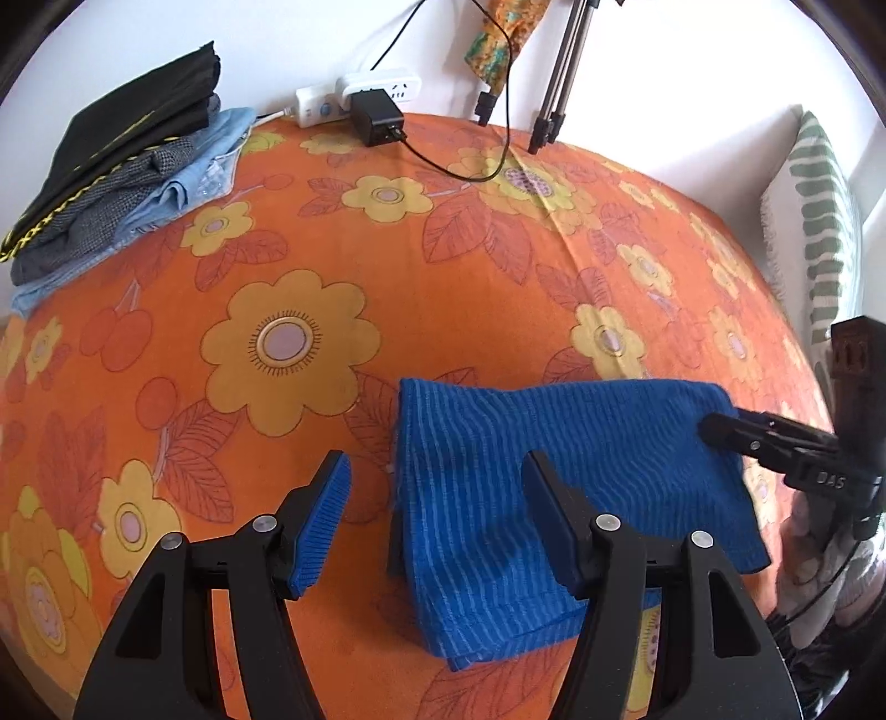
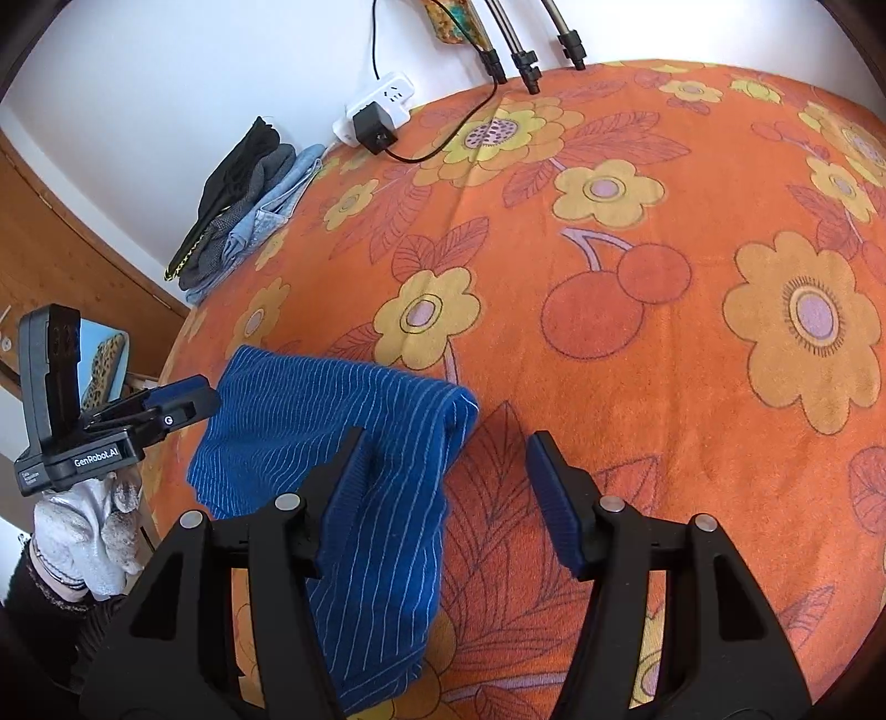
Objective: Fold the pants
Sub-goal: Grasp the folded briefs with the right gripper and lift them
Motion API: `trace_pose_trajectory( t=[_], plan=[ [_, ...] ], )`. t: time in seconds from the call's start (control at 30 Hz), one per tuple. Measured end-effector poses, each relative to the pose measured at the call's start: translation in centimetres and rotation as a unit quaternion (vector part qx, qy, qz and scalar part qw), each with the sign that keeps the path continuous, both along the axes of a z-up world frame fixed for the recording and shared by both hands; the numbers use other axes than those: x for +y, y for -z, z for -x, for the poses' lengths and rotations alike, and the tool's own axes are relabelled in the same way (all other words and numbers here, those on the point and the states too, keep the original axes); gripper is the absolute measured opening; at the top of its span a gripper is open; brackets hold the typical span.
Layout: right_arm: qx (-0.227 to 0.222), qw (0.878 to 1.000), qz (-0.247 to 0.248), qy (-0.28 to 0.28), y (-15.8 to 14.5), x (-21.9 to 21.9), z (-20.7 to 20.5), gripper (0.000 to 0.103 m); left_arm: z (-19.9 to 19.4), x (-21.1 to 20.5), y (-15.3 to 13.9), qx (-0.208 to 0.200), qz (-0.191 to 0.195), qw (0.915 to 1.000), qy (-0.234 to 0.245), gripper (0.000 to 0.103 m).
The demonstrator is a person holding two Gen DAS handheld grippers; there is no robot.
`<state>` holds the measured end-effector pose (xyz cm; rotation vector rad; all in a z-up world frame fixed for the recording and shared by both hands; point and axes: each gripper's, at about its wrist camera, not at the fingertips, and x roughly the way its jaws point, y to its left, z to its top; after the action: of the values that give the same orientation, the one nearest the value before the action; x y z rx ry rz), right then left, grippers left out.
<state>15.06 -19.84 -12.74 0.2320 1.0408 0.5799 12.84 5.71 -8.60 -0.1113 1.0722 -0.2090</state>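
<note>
Folded blue striped cotton pants (image 1: 554, 498) lying on orange floral bedspread (image 1: 443, 249); left gripper (image 1: 437, 515) and right gripper (image 2: 443, 498) both released, nothing grasped; recommend smoothing edges square before stacking.

wall (image 1: 166, 33): white | bedspread (image 1: 498, 266): orange floral | light: bright daylight

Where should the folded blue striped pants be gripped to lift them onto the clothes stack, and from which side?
Probably at the thick rolled fold of the blue striped pants, its far end in the right wrist view, coming from above. All layers meet there; the near end is loose edges. Both the left gripper and right gripper stand open.
</note>
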Motion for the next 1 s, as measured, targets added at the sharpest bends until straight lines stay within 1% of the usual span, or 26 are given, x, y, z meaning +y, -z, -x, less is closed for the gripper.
trace_pose_trajectory(
  t=[0.2,0.27,0.3,0.37,0.4,0.47,0.57,0.67,0.73,0.77,0.8,0.83,0.87,0.9,0.93,0.97,1.0],
  plan=[
    [-0.005,1.0,0.002,-0.005,0.0,0.4,-0.3,0.061,-0.2,0.0,0.6,0.001,-0.008,0.9999,0.008,0.063],
    [-0.005,1.0,0.002,-0.005,0.0,0.4,-0.3,0.061,-0.2,0.2,0.8,0.004,-0.003,1.0,0.009,0.063],
    [-0.006,1.0,0.001,-0.006,0.0,0.4,-0.3,0.061,-0.3,0.4,1.1,0.009,0.006,0.9999,0.009,0.062],
    [-0.007,1.0,0.001,-0.006,0.0,0.4,-0.3,0.061,-0.3,0.7,1.5,0.018,0.021,0.9996,0.007,0.057],
    [-0.006,1.0,0.0,-0.006,0.0,0.4,-0.3,0.061,-0.3,0.8,1.7,0.022,0.028,0.9993,0.007,0.052],
    [-0.007,1.0,0.0,-0.011,0.1,0.5,-0.2,0.061,-0.3,0.9,2.1,0.03,0.038,0.9988,0.009,0.049],
    [-0.01,1.0,0.001,-0.016,0.1,0.6,-0.1,0.061,-0.1,0.5,2.1,0.024,0.036,0.9989,0.019,0.046],
    [-0.006,1.0,-0.01,-0.019,0.1,0.5,-0.2,0.061,-0.3,0.3,2.1,0.026,0.051,0.9981,0.021,0.043],
    [-0.006,1.0,-0.018,-0.02,0.2,0.5,-0.2,0.061,-0.3,0.0,2.1,0.025,0.052,0.998,0.024,0.038],
    [-0.008,1.0,-0.019,-0.019,0.3,0.6,-0.1,0.059,-0.3,-0.2,2.0,0.022,0.05,0.9982,0.026,0.037],
    [-0.009,1.0,-0.021,-0.02,0.3,0.6,0.0,0.058,-0.3,-0.3,2.1,0.021,0.054,0.9979,0.028,0.032],
    [-0.009,0.999,-0.024,-0.023,0.4,0.7,0.0,0.053,-0.3,-0.4,2.1,0.022,0.056,0.9978,0.029,0.028],
    [-0.007,0.999,-0.03,-0.027,0.5,0.9,0.1,0.047,-0.4,-0.5,2.2,0.021,0.054,0.9979,0.028,0.027],
    [-0.007,0.999,-0.033,-0.028,0.6,1.0,0.1,0.045,-0.4,-0.6,2.2,0.02,0.051,0.9981,0.028,0.025],
    [-0.006,0.999,-0.037,-0.031,0.7,1.2,0.2,0.041,-0.4,-0.6,2.2,0.019,0.052,0.9981,0.028,0.021],
    [-0.001,0.999,-0.042,-0.034,0.8,1.4,0.2,0.035,-0.5,-0.7,2.2,0.019,0.054,0.998,0.027,0.019],
    [-0.001,0.999,-0.044,-0.032,0.9,1.5,0.2,0.034,-0.6,-0.7,2.3,0.021,0.056,0.9979,0.026,0.015]
  ],
)
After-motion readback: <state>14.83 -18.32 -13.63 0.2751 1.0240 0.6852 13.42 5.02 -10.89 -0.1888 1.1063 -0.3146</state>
